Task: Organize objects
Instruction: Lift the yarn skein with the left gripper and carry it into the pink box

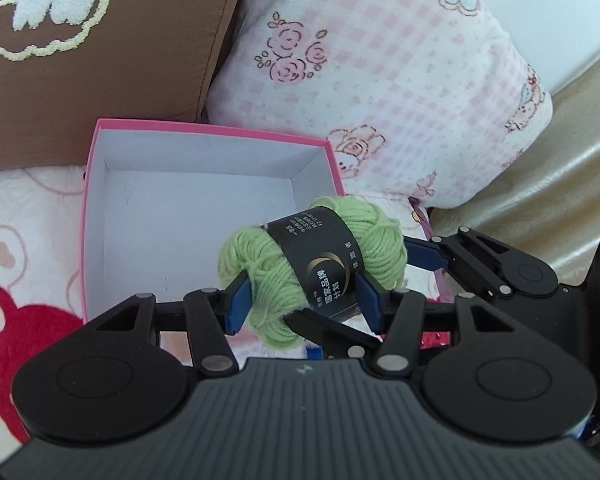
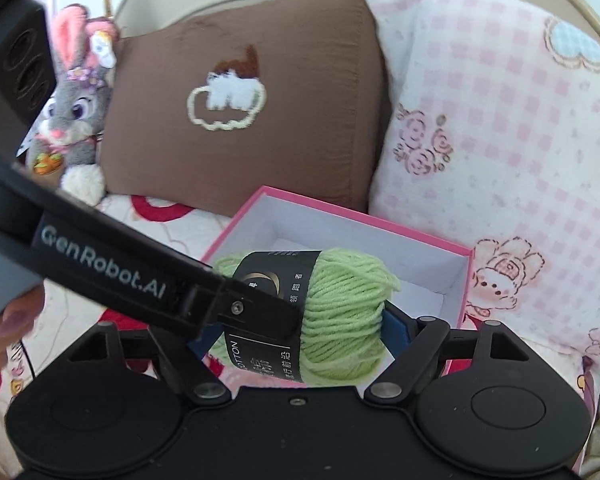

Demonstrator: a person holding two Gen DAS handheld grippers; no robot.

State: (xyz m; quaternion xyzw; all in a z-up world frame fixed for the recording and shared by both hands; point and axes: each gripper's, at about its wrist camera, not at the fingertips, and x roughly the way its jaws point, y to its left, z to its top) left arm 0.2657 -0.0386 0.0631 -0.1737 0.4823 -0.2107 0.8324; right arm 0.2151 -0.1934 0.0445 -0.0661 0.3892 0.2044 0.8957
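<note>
The left gripper [image 1: 302, 300] clamps a green yarn skein [image 1: 312, 264] above the pink box [image 1: 216, 128] on the bed. The right gripper's [image 2: 300, 344] jaws flank it; contact is unclear.

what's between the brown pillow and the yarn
The open pink box, white inside and holding nothing visible; the yarn hangs over its near edge. The right wrist view shows it best.

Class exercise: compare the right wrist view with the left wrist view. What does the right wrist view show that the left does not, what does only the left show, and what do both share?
Only the right wrist view shows the plush rabbit beside the brown cushion, and a fingertip of the person at the left edge.

Only the left wrist view shows the pink box with its whole bare floor.

Both show the green yarn skein held over the box, the left gripper clamped on it, the right gripper around it, and the pink checked pillow.
</note>
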